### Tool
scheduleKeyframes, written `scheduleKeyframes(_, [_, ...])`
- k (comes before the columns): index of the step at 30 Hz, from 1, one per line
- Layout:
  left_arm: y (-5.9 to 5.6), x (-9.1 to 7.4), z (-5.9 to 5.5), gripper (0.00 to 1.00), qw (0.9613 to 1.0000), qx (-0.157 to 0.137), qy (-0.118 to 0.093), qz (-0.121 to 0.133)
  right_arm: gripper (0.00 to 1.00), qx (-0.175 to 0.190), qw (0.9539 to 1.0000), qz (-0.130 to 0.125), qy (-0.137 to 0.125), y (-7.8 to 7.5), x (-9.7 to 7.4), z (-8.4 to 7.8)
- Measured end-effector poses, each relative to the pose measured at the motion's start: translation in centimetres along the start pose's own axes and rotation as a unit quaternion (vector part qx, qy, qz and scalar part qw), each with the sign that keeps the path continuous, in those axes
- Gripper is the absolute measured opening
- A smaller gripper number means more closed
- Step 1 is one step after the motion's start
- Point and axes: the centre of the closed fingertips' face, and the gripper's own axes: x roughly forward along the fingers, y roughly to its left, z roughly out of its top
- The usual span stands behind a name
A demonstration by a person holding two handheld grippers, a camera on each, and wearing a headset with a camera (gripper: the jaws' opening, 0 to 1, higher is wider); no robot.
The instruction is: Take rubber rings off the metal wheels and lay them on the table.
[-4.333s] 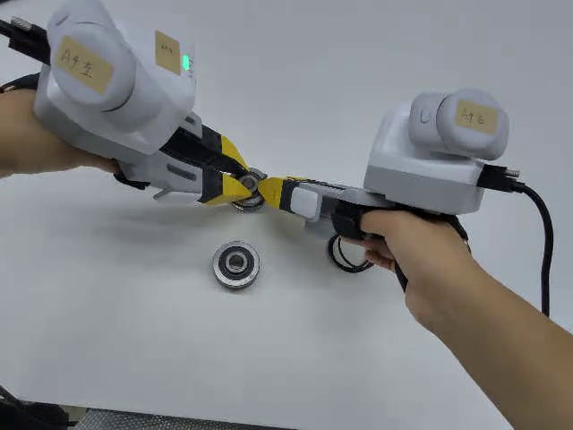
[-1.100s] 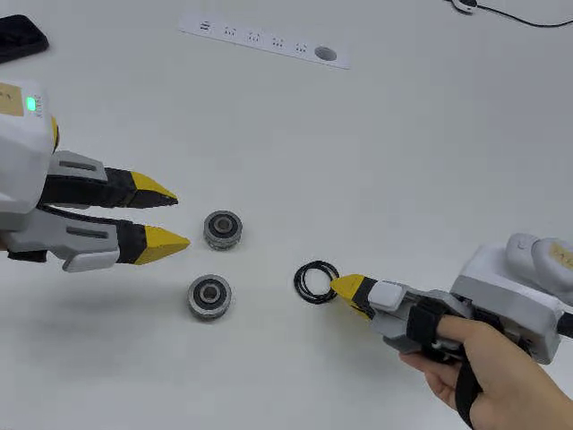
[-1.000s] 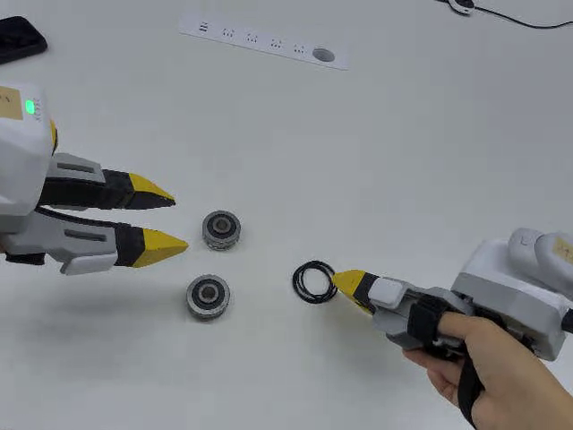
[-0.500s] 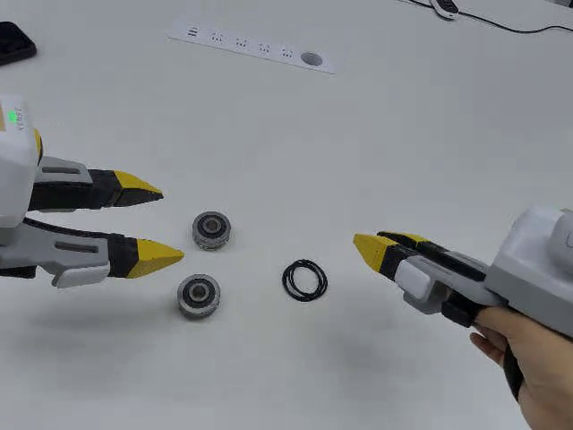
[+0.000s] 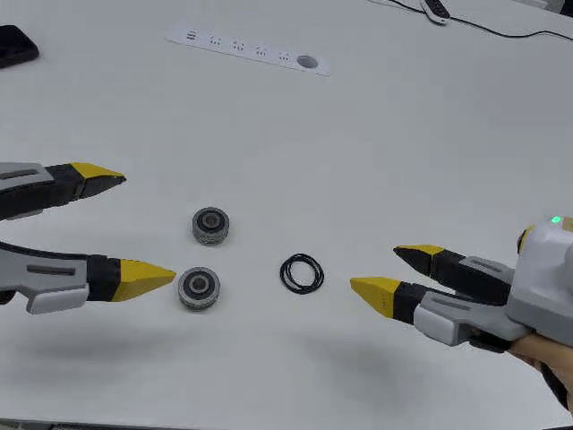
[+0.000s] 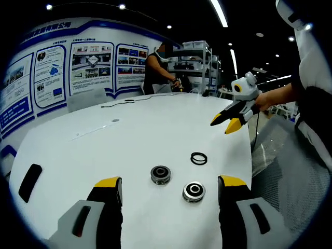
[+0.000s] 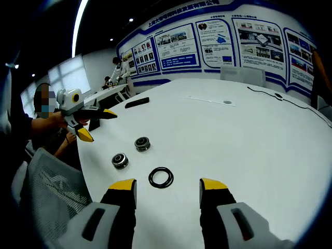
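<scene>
Bright, even light washes my white tabletop (image 5: 403, 134); faint grey shadows lie near its front edge. Both gripper views bend at their edges, and ceiling lamps (image 6: 218, 10) glare overhead.

A white table (image 5: 385, 143) carries two metal wheels (image 5: 210, 225), black rubber rings (image 5: 302, 273) and a power strip (image 5: 246, 50).

Wide white worktop (image 5: 403, 134), matte, evenly lit. A white power strip (image 5: 246, 50) lies flat near the far edge, and a black cable (image 5: 501, 31) trails across the far corner. The wall behind carries a row of blue-and-white posters (image 7: 207, 36). Dark ceiling with strip lights (image 6: 220, 13) and small spot lamps (image 6: 122, 7). Pale gridded window (image 7: 67, 75) at one end, shelving (image 6: 194, 52) stacked with boxes at the other. Grey mesh chair (image 7: 52, 192) just beside the worktop.
</scene>
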Motion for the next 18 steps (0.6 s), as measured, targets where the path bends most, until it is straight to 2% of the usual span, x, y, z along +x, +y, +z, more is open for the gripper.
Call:
scheduleKeyframes(4, [-0.4, -0.3, -1.0, 0.85, 0.9996, 0.017, 0.023, -0.001, 0.57, -0.037, 0.9991, 0.014, 0.012, 0.5, 0.0, -0.2])
scheduleKeyframes(6, [-0.6, -0.3, -1.2, 0.89, 0.9994, 0.018, 0.028, -0.002, 0.61, -0.068, 0.997, 0.019, 0.032, 0.6, 0.0, -0.6])
scheduleKeyframes(9, [-1.2, 0.0, -1.4, 0.95, 0.9993, 0.016, 0.033, -0.006, 0.66, -0.119, 0.9908, 0.025, 0.059, 0.6, 0.2, -1.2])
scheduleKeyframes(14, [-1.8, 0.4, -1.6, 0.98, 0.9988, 0.023, 0.043, -0.01, 0.77, -0.142, 0.9872, 0.035, 0.063, 0.8, 0.2, -1.1])
scheduleKeyframes(18, [-2.2, 0.5, -1.2, 1.0, 0.9989, 0.023, 0.037, -0.018, 0.83, -0.146, 0.9866, 0.028, 0.066, 0.3, 0.0, -0.9])
